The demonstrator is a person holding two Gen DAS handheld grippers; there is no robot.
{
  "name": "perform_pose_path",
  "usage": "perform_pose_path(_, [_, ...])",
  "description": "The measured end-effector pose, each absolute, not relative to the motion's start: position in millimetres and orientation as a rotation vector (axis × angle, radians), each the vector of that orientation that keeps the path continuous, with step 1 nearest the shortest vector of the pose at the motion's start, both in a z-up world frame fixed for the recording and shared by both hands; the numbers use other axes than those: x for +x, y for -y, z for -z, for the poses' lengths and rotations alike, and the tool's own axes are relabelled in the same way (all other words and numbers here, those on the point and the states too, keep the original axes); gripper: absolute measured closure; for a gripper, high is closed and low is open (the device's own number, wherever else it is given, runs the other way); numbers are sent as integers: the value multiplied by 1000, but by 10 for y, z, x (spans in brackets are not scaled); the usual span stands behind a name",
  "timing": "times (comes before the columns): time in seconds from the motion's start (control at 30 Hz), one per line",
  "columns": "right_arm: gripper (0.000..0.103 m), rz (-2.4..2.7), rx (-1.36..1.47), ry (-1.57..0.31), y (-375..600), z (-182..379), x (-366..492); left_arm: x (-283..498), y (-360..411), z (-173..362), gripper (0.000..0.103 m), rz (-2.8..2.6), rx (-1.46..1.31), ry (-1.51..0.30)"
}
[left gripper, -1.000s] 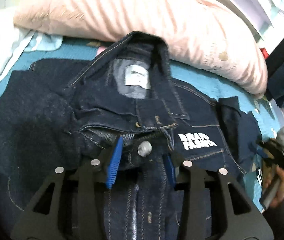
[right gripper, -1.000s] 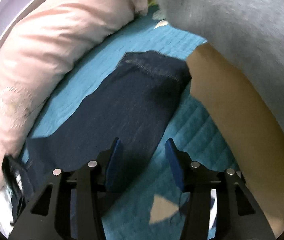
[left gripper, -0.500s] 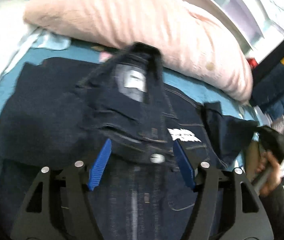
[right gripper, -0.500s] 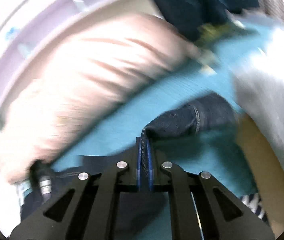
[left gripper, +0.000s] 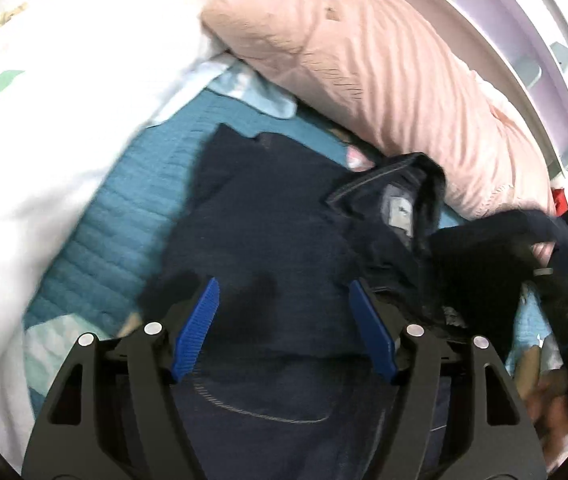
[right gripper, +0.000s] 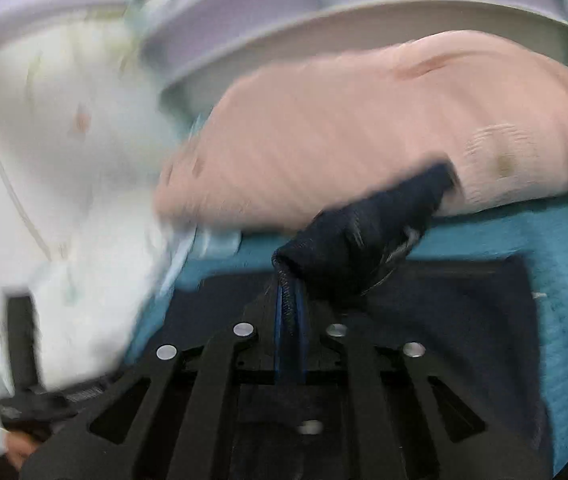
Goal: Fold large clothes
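Note:
A dark denim jacket (left gripper: 268,220) lies on the teal quilt, collar and white label (left gripper: 398,210) toward the pink pillow. My left gripper (left gripper: 284,320) is open, its blue pads spread just above the jacket's folded left part, holding nothing. My right gripper (right gripper: 290,320) is shut on the jacket's sleeve (right gripper: 368,232), which hangs lifted in front of the pillow. The right gripper also shows in the left wrist view (left gripper: 540,264) at the right, carrying the sleeve over the jacket body.
A long pink pillow (left gripper: 384,64) runs along the far side, also in the right wrist view (right gripper: 364,128). White bedding (left gripper: 44,112) is heaped at the left. The teal quilt (left gripper: 116,240) shows beside the jacket. A pale lilac shelf (left gripper: 524,40) stands behind.
My left gripper let go of the jacket front, opened wider and moved left. My right gripper closed on the sleeve and lifted it up and over toward the jacket body.

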State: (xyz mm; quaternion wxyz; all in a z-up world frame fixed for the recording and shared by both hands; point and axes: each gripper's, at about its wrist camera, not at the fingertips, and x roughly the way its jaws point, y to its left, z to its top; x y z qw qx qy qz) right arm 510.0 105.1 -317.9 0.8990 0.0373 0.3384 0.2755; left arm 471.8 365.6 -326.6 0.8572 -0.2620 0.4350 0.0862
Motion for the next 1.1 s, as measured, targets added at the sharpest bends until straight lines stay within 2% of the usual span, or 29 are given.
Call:
perform_pose_path(0.13, [83,-479,-304,-818,-1658,3675,5051,4609,-3828,3307,33,-203,-550,-930])
perform_pose_path(0.23, [79,-521,-209,-854,-1450,3737,4966,4578,-3890,3313,33,-210,-562,-918])
perform_pose_path(0.27, [74,-537,-185,-842,-1362,3702,4915,4574,-3904,3310,33,-204,-570,-914])
perform_pose_path(0.37, [47,-554,-148,-775,-1114,3525,4736,4625,-3862,3300,30,-184,-585,-909])
perform_pose_path(0.43, [44,-566,-101,-753,-940,3450,4719,4687,-3792,3289,30,-173,-577,-915])
perform_pose_path(0.53, [43,-564,19,-733,-540,3271,4749,4808,-3664,3258,30,-136,-567,-910])
perform_pose_path(0.6, [44,-520,111,-778,-279,3275,4909,4937,-3526,3241,30,-117,-520,-917])
perform_pose_path(0.63, [48,-498,169,-829,-119,3356,5046,4984,-3480,3247,29,-107,-499,-921])
perform_pose_path(0.7, [76,-470,236,-958,124,3630,5304,5103,-3397,3269,28,-93,-446,-945])
perform_pose_path(0.73, [80,-432,254,-1025,256,3810,5409,5177,-3383,3296,28,-89,-426,-968])
perform_pose_path(0.8, [103,-394,273,-1127,496,4136,5553,5256,-3429,3336,28,-108,-412,-984])
perform_pose_path(0.93, [103,-420,313,-1157,677,4254,5659,5372,-3676,3411,27,-158,-385,-1007])
perform_pose_path(0.97, [98,-421,282,-1162,615,4172,5668,5400,-3760,3424,27,-172,-384,-1010])
perform_pose_path(1.03, [95,-454,292,-1111,566,3972,5677,5459,-3940,3441,26,-214,-370,-1013])
perform_pose_path(1.07, [89,-463,308,-1073,567,3864,5719,5487,-4026,3448,26,-232,-374,-1010])
perform_pose_path(1.1, [70,-449,310,-1050,575,3800,5746,5534,-4156,3468,23,-259,-396,-1010])
